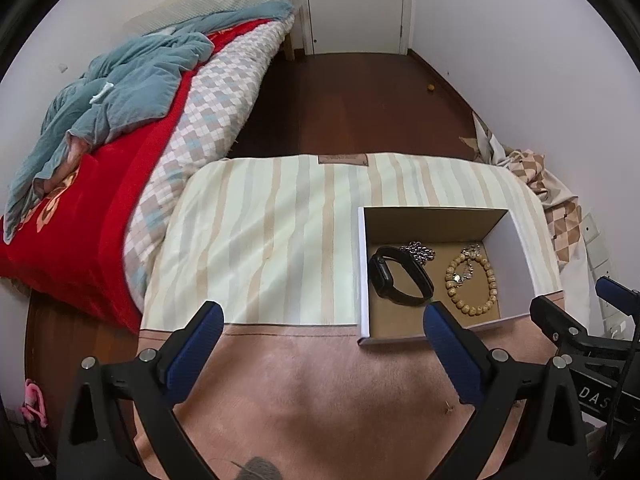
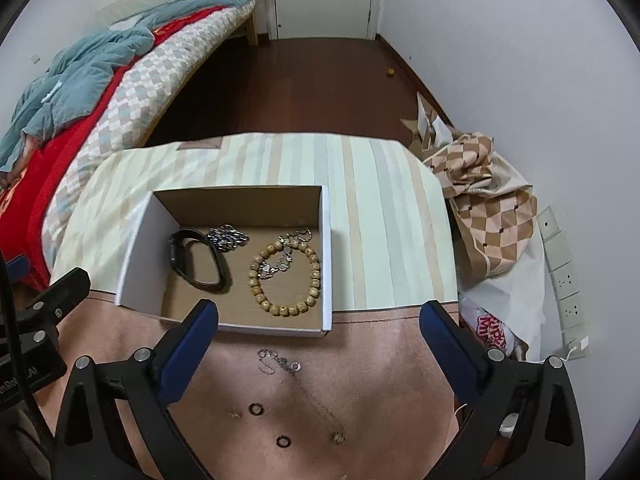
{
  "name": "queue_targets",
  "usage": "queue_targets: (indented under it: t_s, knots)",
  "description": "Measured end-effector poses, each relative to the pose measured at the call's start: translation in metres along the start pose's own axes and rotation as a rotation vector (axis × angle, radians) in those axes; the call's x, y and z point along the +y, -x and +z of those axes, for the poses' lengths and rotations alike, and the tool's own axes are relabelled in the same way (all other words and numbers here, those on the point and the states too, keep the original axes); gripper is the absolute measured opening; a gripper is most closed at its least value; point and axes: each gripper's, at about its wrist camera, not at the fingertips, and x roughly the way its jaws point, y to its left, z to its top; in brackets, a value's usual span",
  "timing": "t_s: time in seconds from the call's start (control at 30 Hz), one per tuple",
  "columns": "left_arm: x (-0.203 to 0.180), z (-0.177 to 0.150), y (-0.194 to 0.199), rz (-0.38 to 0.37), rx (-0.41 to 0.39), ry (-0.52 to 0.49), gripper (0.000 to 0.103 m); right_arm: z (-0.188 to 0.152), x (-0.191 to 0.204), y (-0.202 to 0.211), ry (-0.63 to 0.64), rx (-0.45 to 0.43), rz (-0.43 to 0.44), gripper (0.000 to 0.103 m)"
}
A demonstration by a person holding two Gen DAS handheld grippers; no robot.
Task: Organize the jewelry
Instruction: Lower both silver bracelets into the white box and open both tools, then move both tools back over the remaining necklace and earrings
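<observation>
Both grippers, left gripper [image 1: 322, 320] and right gripper [image 2: 318, 318], gape wide, empty. Box [image 2: 326, 240] at 12 o'clock holds watch [image 2: 198, 260], bead bracelet [image 2: 288, 276]. We drop straight onto thin chain [image 2: 280, 362], rings [image 2: 255, 408] loose at 6.

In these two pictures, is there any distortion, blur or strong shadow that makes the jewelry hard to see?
Left wrist view: fisheye bends the walls, dark corners; the box interior is shaded, yet the black watch and bead bracelet stay sharp. Right wrist view: same curving; the thin chain and small rings on the cloth are faint but unblurred.
</observation>
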Motion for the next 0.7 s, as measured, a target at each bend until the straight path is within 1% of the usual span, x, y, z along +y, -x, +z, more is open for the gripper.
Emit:
queue_targets:
  t_s: [0.2,0.37,0.7]
  knots:
    - [0.004,-0.010,0.027,0.011,-0.036,0.017,0.102,-0.007,0.005,0.032,0.002,-0.055,0.004,0.102]
    - [0.005,-0.019,0.050,0.005,-0.063,0.030,0.102,-0.016,0.010,0.060,0.014,-0.097,0.001,0.103]
    - [0.008,-0.033,0.091,-0.001,-0.133,0.024,0.102,-0.032,0.011,0.118,0.011,-0.196,-0.001,0.103]
